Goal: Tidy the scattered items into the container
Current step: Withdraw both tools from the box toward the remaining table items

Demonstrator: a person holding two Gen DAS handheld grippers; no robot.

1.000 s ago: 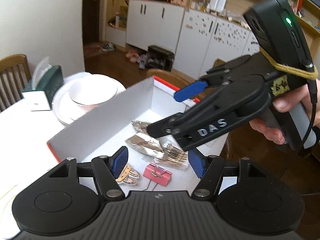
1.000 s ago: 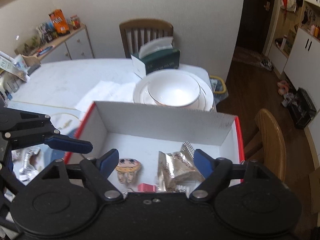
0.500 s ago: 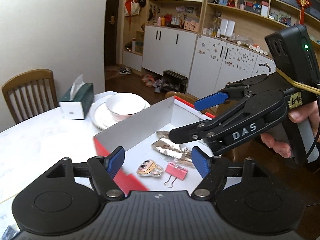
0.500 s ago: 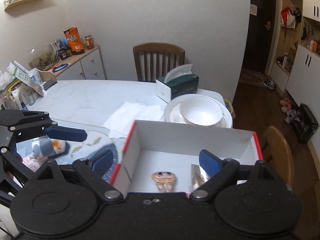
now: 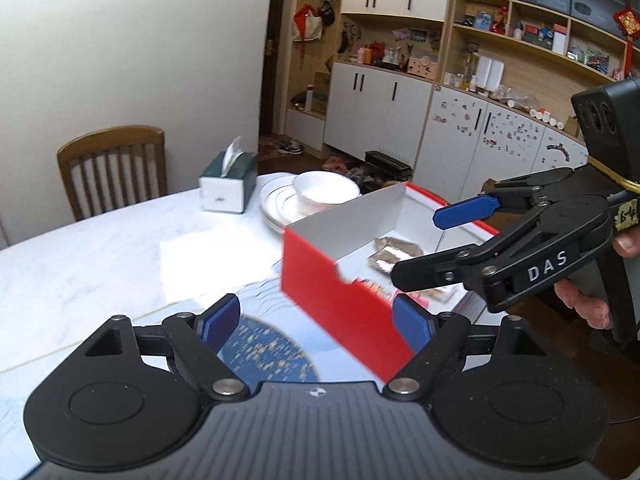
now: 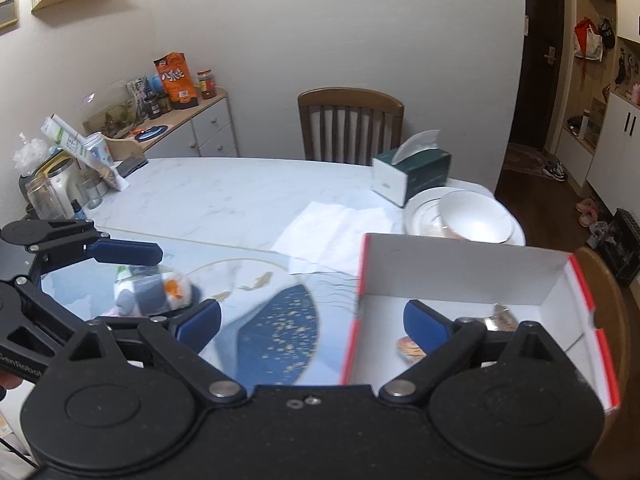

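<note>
A red box with a white inside [image 5: 344, 220] [image 6: 460, 268] stands at the table's right end. In it lie silver foil packets [image 5: 394, 252] [image 6: 500, 320] and a small round sticker [image 6: 410, 348]. My left gripper [image 5: 316, 320] is open and empty, just left of the box's red wall. My right gripper [image 6: 312, 320] [image 5: 436, 244] is open and empty, above the box's near left corner. A small white and grey item with an orange patch [image 6: 156, 288] lies on the table to the left, beside the left gripper's fingers [image 6: 124, 252].
A green tissue box [image 5: 228, 180] [image 6: 412, 174], stacked white plates with a bowl [image 5: 316, 196] [image 6: 468, 220] and a white paper sheet [image 6: 340, 224] lie behind the box. A blue patterned mat [image 6: 276, 332] lies under the grippers. Wooden chairs [image 6: 352, 128] stand around the table.
Both grippers have pulled back and to the left, from above the box's inside to its left wall. Both stay open and empty. More of the table now shows.
</note>
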